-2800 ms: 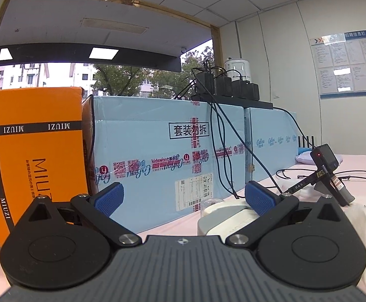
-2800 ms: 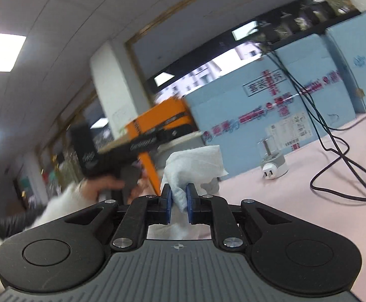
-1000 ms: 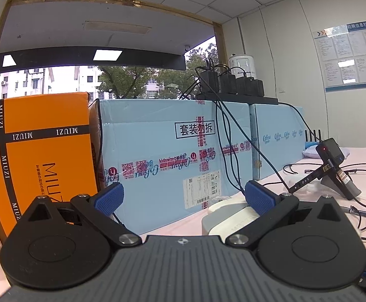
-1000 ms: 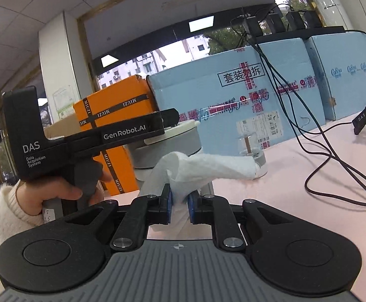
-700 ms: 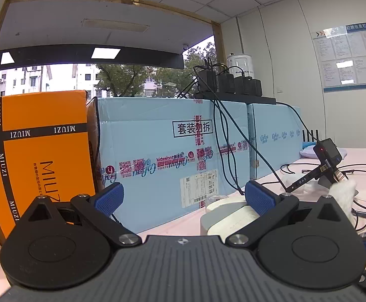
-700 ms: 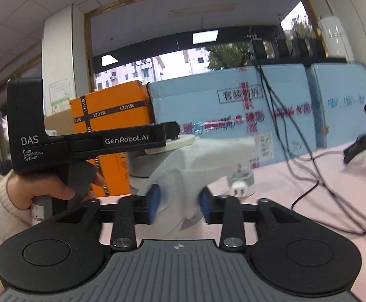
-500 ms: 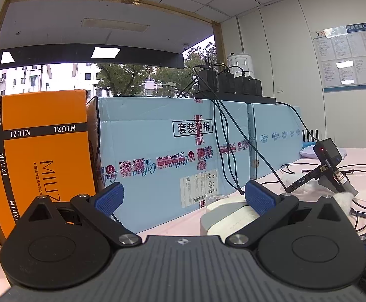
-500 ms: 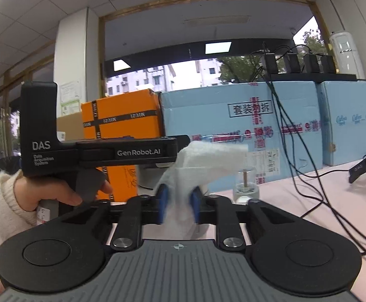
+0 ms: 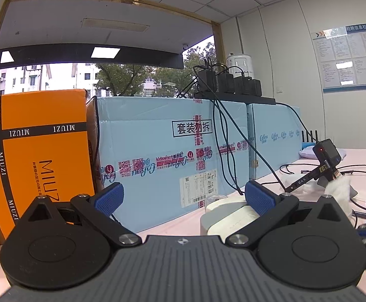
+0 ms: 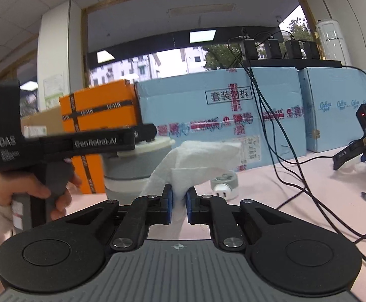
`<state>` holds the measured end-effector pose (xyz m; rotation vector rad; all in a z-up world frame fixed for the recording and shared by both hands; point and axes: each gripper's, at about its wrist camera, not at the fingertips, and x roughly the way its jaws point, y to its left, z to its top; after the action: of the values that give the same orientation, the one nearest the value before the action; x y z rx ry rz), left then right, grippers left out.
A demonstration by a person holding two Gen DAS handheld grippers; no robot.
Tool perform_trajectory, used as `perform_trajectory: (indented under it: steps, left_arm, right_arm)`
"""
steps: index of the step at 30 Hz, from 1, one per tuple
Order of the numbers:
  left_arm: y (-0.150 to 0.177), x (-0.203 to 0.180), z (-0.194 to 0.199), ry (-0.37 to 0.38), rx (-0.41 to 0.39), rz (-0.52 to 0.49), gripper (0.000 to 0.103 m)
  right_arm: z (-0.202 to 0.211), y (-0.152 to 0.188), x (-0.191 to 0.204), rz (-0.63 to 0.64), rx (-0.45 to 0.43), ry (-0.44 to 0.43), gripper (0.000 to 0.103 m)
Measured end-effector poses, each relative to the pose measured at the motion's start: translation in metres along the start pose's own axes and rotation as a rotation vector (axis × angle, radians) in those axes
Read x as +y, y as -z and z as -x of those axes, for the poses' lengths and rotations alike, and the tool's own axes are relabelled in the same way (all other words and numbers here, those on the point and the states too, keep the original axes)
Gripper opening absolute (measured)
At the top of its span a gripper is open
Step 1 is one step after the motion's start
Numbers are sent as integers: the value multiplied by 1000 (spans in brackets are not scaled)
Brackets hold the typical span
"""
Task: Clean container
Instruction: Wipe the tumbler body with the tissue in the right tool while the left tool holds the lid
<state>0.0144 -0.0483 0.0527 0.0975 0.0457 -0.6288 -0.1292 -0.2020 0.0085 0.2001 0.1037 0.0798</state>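
The container [image 10: 135, 163] is a grey and white round pot with a white lid; in the right wrist view it stands at centre left on the pink table. It also shows in the left wrist view [image 9: 228, 216], low between the fingers. My left gripper [image 9: 183, 196] is open and wide, above the container's top. From the right wrist view its black body [image 10: 72, 143] reaches over the lid. My right gripper [image 10: 178, 207] is shut on a white paper towel [image 10: 198, 161], which sticks out toward the container's right side. The towel's tip shows in the left wrist view [image 9: 338, 188].
Light blue cartons [image 9: 163, 151] and an orange MIUZI box [image 9: 32, 151] stand behind the table. Black cables [image 10: 291, 176] cross the pink table [image 10: 271, 196]. A small white plug adapter [image 10: 224, 185] and a black device on a stand [image 9: 326, 158] sit to the right.
My right gripper opened briefly on the towel, then shut on it again. It swung to face the container, with the towel drawn close to its side. The left gripper stayed open and nearly still.
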Motion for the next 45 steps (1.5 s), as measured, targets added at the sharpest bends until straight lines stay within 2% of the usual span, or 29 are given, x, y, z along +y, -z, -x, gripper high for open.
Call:
perform_trajectory:
  steps: [3, 7, 10, 17, 20, 24, 27, 38, 40, 45]
  left_arm:
    - [0, -1, 0, 0, -1, -4, 103]
    - [0, 0, 0, -9, 4, 2, 103]
    - [0, 1, 0, -4, 3, 9, 103]
    - [0, -1, 1, -2, -2, -1, 103]
    - [0, -1, 1, -1, -2, -2, 103]
    - [0, -2, 1, -1, -3, -5, 103]
    - [0, -4, 1, -2, -6, -11, 103]
    - [0, -8, 2, 1, -12, -29, 103]
    - [0, -8, 2, 1, -12, -31, 103]
    - [-1, -9, 2, -3, -12, -39, 103]
  right_arm:
    - [3, -4, 1, 11, -23, -42, 10]
    - [1, -3, 6, 26, -11, -78, 10]
    - [0, -3, 7, 52, 8, -80, 10]
    - [-5, 5, 4, 63, 121, -85, 10]
    - [-3, 0, 4, 95, 111, -87, 10]
    - [3, -11, -1, 63, 63, -123, 10]
    - [3, -11, 0, 73, 58, -122, 10]
    - [-1, 2, 0, 94, 149, -125, 10]
    - [0, 2, -1, 88, 136, -120, 10]
    - [9, -12, -3, 56, 21, -121, 10]
